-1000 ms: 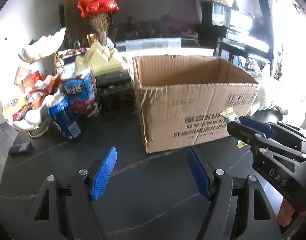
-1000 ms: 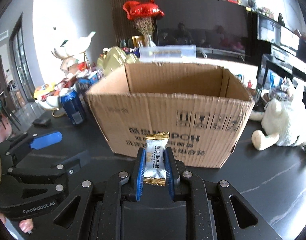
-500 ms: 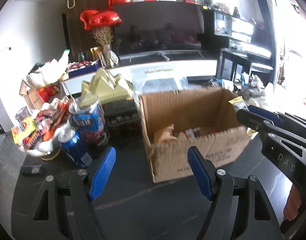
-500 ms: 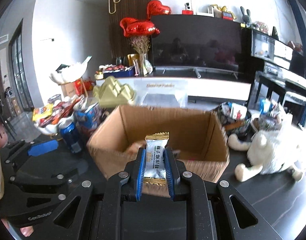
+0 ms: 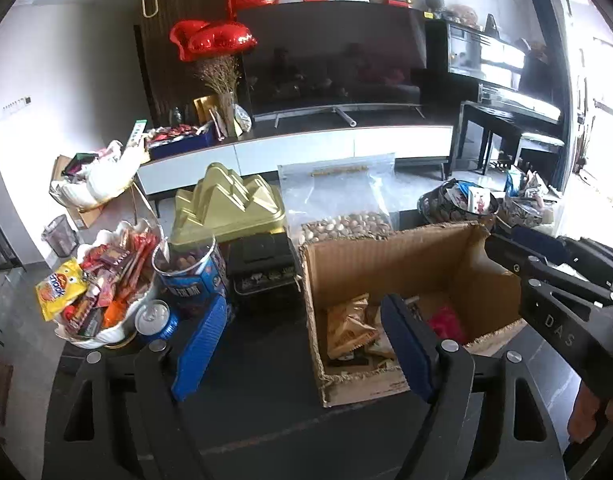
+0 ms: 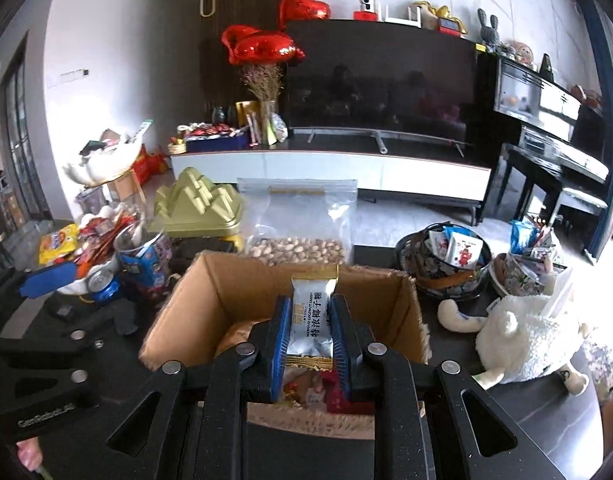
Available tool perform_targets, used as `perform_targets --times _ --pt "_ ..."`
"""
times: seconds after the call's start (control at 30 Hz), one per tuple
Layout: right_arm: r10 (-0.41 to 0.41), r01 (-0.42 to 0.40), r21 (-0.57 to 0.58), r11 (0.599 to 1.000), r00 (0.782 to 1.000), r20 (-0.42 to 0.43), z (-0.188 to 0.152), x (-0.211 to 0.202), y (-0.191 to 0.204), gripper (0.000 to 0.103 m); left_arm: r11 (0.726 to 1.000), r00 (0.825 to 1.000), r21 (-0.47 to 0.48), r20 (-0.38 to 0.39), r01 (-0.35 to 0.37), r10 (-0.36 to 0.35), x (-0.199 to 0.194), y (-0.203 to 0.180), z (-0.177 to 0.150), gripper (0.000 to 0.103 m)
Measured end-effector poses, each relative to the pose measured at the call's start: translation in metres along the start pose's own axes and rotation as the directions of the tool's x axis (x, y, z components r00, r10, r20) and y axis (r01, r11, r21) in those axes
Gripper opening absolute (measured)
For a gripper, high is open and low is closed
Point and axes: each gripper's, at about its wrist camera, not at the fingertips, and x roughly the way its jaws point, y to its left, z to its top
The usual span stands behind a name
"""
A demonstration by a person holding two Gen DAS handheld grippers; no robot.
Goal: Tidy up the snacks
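1. Left wrist view: the left gripper hovers above the dark table, its blue pads spread wide with nothing between them (one pad before the can, the other over the box's near corner).
2. The right gripper reaches in from the right edge, level with the far right corner of the box; its grip cannot be told from here.
3. The open cardboard box holds an orange snack bag and a pink packet on its floor.
4. Left of it, a white bowl is heaped with packets, a blue tub stands beside the can, and a clear bag of nuts rises just behind the box.
5. Right wrist view: the right gripper is poised over the open box, its pads closed on a silver candy packet held upright, gold-trimmed ends showing above and below.
6. Loose packets lie in the box beneath it.
7. The left gripper shows at the left edge, one blue pad visible.
8. Right of the box, a patterned tin holds small packets, and a white plush lies on the table.
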Motion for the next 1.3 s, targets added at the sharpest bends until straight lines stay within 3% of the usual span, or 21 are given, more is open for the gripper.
perform_targets --times 0.07,0.47,0.77,1.03,1.3 --pt "-0.021 0.021 0.002 1.0 1.0 -0.01 0.002 0.002 -0.002 0.047 1.0 1.0 0.001 0.001 -0.003 0.003 -0.001 0.001 0.0 0.079" --pt "-0.046 0.046 0.016 0.999 0.999 -0.005 -0.018 -0.043 -0.002 0.065 1.0 0.999 0.01 0.043 -0.017 0.017 -0.038 0.0 -0.015 0.085" --pt "-0.059 0.058 0.031 0.998 0.996 0.06 -0.038 -0.108 0.004 0.083 1.0 0.991 0.01 0.13 -0.029 0.028 -0.1 -0.001 -0.042 0.1" --pt "-0.081 0.079 0.019 0.997 0.989 0.127 -0.063 -0.161 0.007 0.092 0.997 0.972 0.013 0.225 -0.072 0.067 -0.157 -0.004 -0.066 0.103" --pt "-0.05 0.043 0.052 0.998 0.987 0.152 -0.086 -0.197 0.008 0.093 0.998 0.965 0.017 0.258 -0.063 0.056 -0.19 -0.008 -0.093 0.103"
